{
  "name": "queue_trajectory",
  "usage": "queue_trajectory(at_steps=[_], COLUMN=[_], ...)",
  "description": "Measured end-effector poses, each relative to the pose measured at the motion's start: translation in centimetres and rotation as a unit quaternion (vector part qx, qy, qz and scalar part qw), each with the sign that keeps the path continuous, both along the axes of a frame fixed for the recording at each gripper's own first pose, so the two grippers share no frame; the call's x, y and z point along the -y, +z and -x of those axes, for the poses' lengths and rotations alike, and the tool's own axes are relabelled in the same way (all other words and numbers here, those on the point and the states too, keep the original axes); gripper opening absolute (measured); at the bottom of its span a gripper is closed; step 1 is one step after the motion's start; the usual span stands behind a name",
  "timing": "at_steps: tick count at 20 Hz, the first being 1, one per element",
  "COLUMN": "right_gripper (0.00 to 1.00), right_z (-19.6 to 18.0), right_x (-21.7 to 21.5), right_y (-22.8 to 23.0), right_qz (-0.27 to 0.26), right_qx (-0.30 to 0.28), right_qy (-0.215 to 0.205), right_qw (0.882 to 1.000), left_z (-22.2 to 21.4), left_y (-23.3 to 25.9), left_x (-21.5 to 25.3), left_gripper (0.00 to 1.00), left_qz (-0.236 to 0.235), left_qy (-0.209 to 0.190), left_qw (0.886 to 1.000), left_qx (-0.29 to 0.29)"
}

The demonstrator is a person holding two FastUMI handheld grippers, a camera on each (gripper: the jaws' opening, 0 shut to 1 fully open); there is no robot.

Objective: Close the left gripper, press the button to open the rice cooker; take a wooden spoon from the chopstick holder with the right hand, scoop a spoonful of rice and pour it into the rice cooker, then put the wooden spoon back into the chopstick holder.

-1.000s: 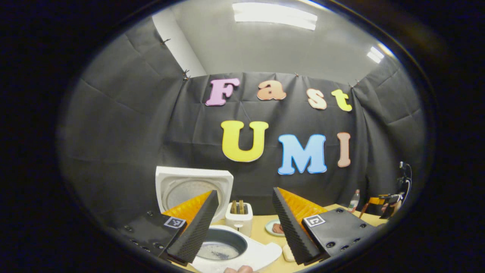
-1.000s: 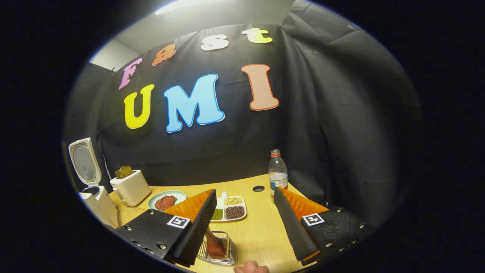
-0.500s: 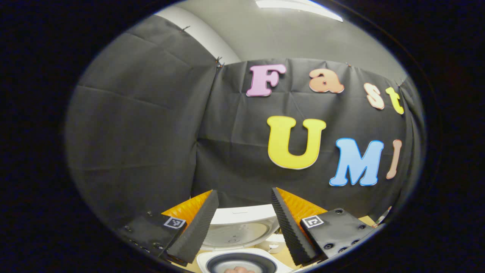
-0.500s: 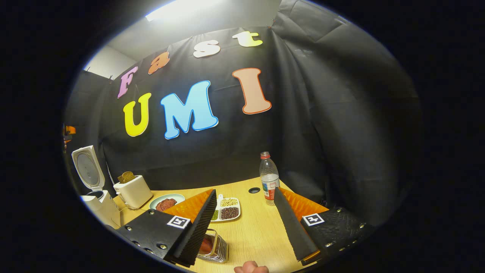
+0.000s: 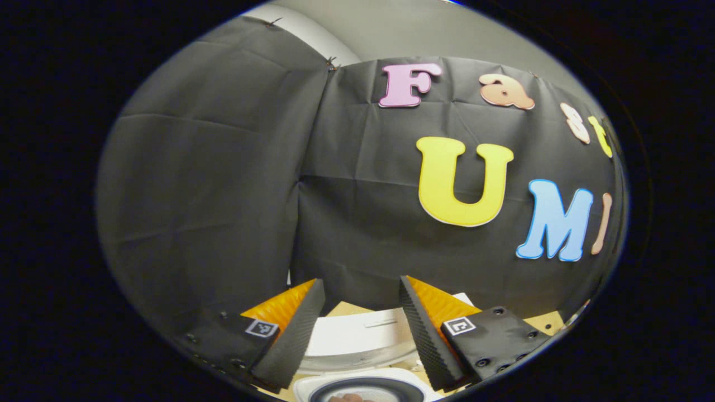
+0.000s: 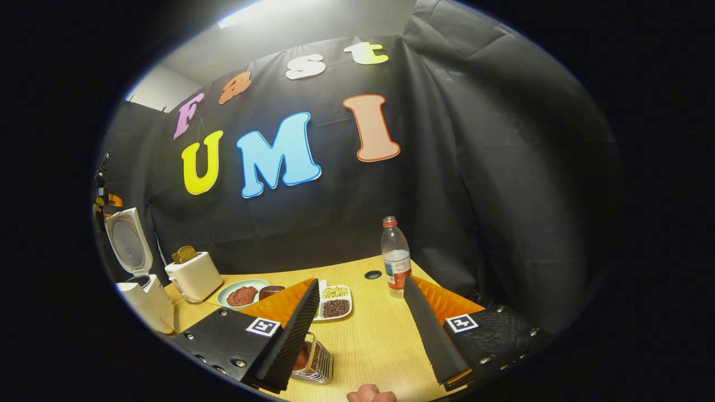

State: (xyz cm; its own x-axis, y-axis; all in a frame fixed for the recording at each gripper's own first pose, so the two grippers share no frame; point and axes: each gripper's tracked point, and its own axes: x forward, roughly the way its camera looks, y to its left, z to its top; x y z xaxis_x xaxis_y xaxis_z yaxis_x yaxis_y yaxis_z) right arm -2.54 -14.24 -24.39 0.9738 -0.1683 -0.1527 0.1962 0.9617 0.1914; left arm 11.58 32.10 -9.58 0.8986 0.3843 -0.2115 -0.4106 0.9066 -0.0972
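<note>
The rice cooker (image 6: 137, 273) was found already opened at nine o'clock, while both grippers were held apart, empty, the spoon judged still unfetched

Wooden table (image 6: 380, 340) carries rice cooker (image 6: 139, 296), toaster (image 6: 192, 276), plate (image 6: 243, 295), divided tray (image 6: 334, 302), bottle (image 6: 395, 257), wire holder (image 6: 315, 363).

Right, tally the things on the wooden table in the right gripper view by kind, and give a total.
White kitchen appliances: 2, the open white rice cooker and the white toaster
Dishes of food: 2, the round plate and the white divided tray of beans
Clear plastic bottles: 1
Wire chopstick holders: 1
Total: 6
</note>
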Motion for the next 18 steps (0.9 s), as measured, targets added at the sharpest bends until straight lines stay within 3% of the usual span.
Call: queue_trajectory(at_steps=[3, 6, 8, 11, 14, 18], right_gripper=[0.92, 0.92, 0.92, 0.92, 0.92, 0.92], right_z=[-0.3, -0.1, 0.4, 1.2, 1.6, 1.9], right_x=[-0.7, -1.5, -2.0, -1.7, -1.5, -1.8], right_y=[-0.2, -0.2, 0.0, 0.6, 1.0, 1.6], right_qz=[-0.007, -0.017, -0.02, -0.035, -0.045, -0.016], right_qx=[-0.004, 0.001, 0.006, 0.021, 0.032, 0.04], right_qy=[0.006, 0.016, 0.025, 0.029, 0.033, 0.02], right_qw=[1.0, 1.0, 0.999, 0.999, 0.998, 0.999], left_z=[0.4, 2.4, 4.4, 8.6, 13.1, 16.8], left_y=[-0.6, -0.4, -1.0, -2.0, -4.5, -8.7], left_x=[0.8, 2.7, 4.5, 8.4, 11.7, 14.9], left_gripper=[0.92, 0.95, 0.94, 0.97, 0.96, 0.98], left_qz=[-0.03, -0.012, -0.026, -0.04, -0.065, -0.121], left_qy=[-0.014, -0.037, -0.058, -0.087, -0.093, -0.095], left_qw=[0.999, 0.999, 0.998, 0.995, 0.993, 0.987], left_qx=[-0.03, -0.029, -0.027, -0.011, 0.023, 0.049])
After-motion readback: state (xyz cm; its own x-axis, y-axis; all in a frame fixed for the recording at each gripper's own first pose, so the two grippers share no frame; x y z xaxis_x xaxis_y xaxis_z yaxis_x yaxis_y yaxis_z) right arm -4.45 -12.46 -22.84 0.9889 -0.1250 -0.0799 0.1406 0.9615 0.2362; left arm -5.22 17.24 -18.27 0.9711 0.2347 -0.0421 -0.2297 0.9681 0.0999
